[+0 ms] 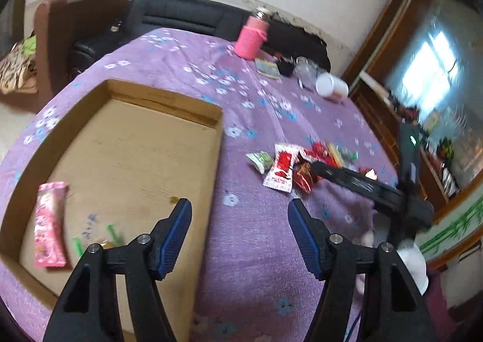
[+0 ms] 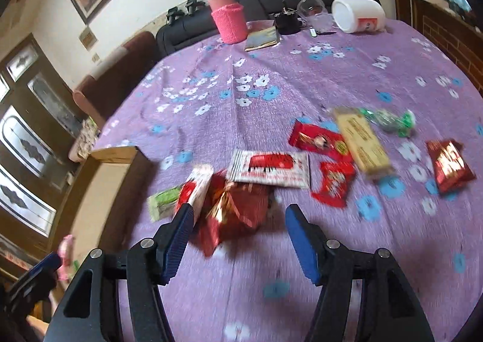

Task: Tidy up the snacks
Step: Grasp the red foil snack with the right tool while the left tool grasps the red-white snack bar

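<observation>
A shallow cardboard box point(image 1: 169, 100) lies on the purple flowered tablecloth. Inside it are a pink snack packet point(image 1: 49, 224) and small green-wrapped pieces point(image 1: 113, 233). My left gripper point(image 1: 240, 206) is open and empty, over the box's right wall. Loose snacks lie to the right: a white-and-red packet point(image 1: 280, 168), a green packet point(image 1: 260, 160) and red packets point(image 1: 305, 176). My right gripper point(image 2: 238, 212) is open, just above a crumpled red packet point(image 2: 241, 209). A white-and-red packet point(image 2: 271, 168), a tan bar point(image 2: 362, 141) and other red packets point(image 2: 451, 165) lie beyond. The box corner shows in the right wrist view point(image 2: 114, 155).
At the table's far edge stand a pink bottle point(image 2: 228, 19), a tipped white jar point(image 2: 357, 14), a clear cup point(image 2: 311, 7), a black object point(image 2: 286, 20) and a flat packet point(image 2: 261, 39). A black sofa point(image 1: 181, 16) and brown chair point(image 1: 60, 28) stand behind the table.
</observation>
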Demonstrator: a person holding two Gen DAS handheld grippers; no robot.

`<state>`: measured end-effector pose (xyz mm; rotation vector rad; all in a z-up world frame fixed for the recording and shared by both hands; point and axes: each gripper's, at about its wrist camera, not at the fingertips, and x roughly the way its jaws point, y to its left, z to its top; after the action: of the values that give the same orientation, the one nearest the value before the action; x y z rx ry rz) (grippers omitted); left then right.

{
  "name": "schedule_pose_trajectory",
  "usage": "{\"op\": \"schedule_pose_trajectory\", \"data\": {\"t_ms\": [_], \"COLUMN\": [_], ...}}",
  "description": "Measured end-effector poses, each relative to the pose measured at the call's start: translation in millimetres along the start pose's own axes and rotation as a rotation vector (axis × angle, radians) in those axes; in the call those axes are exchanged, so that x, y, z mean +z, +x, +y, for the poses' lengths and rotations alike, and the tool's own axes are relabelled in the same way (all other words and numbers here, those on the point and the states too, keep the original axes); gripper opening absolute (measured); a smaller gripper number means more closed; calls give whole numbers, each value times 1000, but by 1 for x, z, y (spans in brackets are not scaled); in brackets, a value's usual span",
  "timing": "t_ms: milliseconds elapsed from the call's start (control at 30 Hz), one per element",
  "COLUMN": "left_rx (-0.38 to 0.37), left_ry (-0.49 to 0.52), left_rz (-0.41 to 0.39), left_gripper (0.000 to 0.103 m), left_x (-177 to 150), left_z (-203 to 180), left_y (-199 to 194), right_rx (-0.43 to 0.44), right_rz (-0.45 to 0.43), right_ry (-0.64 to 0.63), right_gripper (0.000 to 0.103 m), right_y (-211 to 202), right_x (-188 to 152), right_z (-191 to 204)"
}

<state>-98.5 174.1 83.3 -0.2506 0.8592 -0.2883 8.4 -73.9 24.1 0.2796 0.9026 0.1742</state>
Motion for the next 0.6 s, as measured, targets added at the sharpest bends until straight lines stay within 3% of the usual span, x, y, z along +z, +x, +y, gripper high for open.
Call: {"op": "schedule_pose_trajectory", "data": {"t_ms": [133,167,200,400,600], "left_rx": [17,23,28,38,126], "left_ry": [57,74,91,223,339], "left_rz": [6,6,7,54,85], "left_gripper": [66,65,65,65,65], "left_x": [8,10,13,20,38], "left_z": [-19,-23,-27,-60,-84], "left_y": [14,18,23,63,117], "right_rx": [1,-3,6,54,81], "right_rz": [40,30,33,47,5], "right_ry": [16,14,8,39,87], "right_gripper": [66,57,35,33,33], "right_y": [15,14,14,-3,-25], "right_x": [-2,-3,-5,-20,-36], "right_z": [-3,-2,-2,-22,-49]}}
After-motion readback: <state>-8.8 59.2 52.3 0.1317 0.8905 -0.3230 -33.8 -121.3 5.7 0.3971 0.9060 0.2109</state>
